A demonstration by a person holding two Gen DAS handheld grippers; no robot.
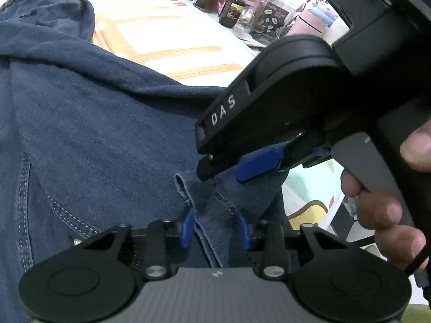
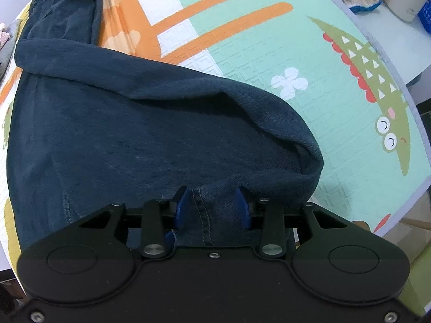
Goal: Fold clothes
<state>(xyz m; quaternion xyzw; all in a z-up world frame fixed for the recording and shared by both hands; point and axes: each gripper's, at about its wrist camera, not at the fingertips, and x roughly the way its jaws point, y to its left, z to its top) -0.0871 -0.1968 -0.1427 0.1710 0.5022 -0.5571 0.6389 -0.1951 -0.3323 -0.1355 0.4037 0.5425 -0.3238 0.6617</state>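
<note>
1. Dark blue jeans (image 2: 161, 123) spread over a patterned play mat (image 2: 242, 53), filling the left and centre of the right wrist view, with a rounded fold running toward centre right.
2. Right gripper (image 2: 212, 207) at lower centre of that view, blue pads either side of a stitched denim hem; pads partly spread, cloth between them, a firm pinch not clear.
3. Left gripper (image 1: 215, 228) at lower centre of the left wrist view, blue pads flanking a bunched denim edge with a seam; whether pressed onto the cloth or just beside it cannot be told.
4. In the left wrist view, the other gripper body at right, marked "DAS", one blue pad on the same denim bunch, with a hand (image 1: 385, 199) on its handle at lower right.
5. Jars and a brown dropper bottle (image 1: 234, 8) along the upper edge, well apart from the jeans.
6. Green crocodile print (image 2: 377, 80) on the mat at right of the right wrist view.
</note>
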